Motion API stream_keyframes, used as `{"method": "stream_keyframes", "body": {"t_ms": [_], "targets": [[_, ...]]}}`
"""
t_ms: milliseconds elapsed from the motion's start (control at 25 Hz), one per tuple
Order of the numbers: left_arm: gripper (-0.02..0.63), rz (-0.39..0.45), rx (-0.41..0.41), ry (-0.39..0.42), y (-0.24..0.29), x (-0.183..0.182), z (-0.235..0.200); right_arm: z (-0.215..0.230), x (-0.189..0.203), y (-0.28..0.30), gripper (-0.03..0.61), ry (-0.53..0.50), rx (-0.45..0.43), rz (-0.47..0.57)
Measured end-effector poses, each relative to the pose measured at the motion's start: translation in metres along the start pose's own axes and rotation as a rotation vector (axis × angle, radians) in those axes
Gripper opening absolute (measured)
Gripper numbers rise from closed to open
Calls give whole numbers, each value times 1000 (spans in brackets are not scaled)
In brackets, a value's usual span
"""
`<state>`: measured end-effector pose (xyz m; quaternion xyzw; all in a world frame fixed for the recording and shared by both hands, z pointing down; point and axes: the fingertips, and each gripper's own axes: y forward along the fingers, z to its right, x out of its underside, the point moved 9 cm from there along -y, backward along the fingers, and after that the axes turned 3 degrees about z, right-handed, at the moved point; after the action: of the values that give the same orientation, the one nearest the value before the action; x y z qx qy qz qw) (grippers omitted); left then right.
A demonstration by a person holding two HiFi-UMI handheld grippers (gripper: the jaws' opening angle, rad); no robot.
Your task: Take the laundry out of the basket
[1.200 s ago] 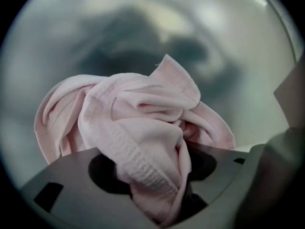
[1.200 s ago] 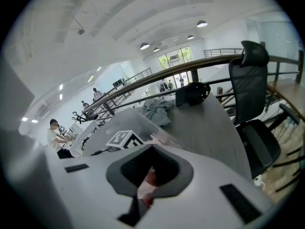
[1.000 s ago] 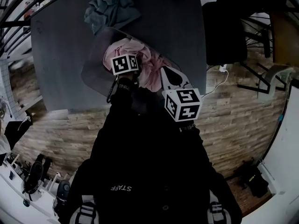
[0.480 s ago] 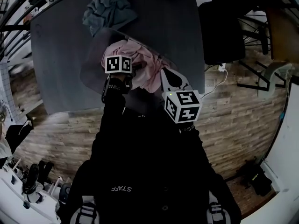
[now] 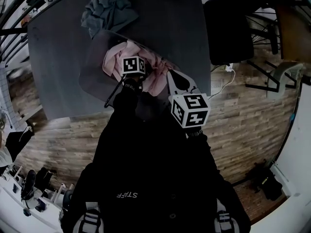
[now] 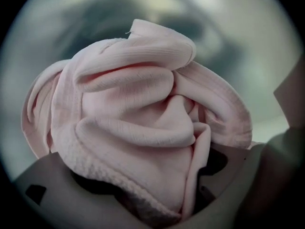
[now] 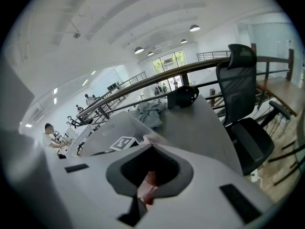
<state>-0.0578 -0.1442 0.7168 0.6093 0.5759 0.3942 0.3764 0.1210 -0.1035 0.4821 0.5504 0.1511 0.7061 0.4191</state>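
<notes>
Left hand-held gripper (image 6: 152, 194) is clamped on the pink garment (image 6: 143, 118) - its own view shows the ribbed cloth bunched thick between both jaws and ballooning up over them, filling most of the frame. From the head view that gripper sits down inside the grey translucent basket (image 5: 95, 69), marker cube on top, with pink folds on both sides of it, so the garment is in the basket, mostly toward its near-right side. The basket stands on the dark grey bench (image 5: 58, 47) at the edge nearest the person. Right hand-held gripper (image 7: 151, 151) is closed, jaws meeting at the tips. A sliver of pink shows through the slit between them, but I can't tell whether it's pinched or just lying behind. It's held just right of the basket, tips beside the pink cloth's edge, apart from the left one. A second item, a grey-teal garment (image 5: 109, 6), lies crumpled on the bench past the basket's far rim, outside it. A black office chair (image 7: 240, 89) stands off the bench's right side.
</notes>
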Motion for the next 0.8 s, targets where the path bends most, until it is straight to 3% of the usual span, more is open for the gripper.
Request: {"method": "stream_keyframes", "body": {"t_ms": [120, 320, 480, 800], "targets": [[418, 31, 20, -22, -1, 1, 3, 1, 1, -2, 14, 0, 2, 4], [312, 45, 43, -50, -16, 1, 7, 1, -1, -5, 15, -1, 2, 14], [301, 84, 31, -20, -47, -1, 14, -5, -5, -10, 14, -14, -6, 39], [302, 254, 17, 68, -130, -8, 19, -27, -10, -21, 15, -52, -22, 91]]}}
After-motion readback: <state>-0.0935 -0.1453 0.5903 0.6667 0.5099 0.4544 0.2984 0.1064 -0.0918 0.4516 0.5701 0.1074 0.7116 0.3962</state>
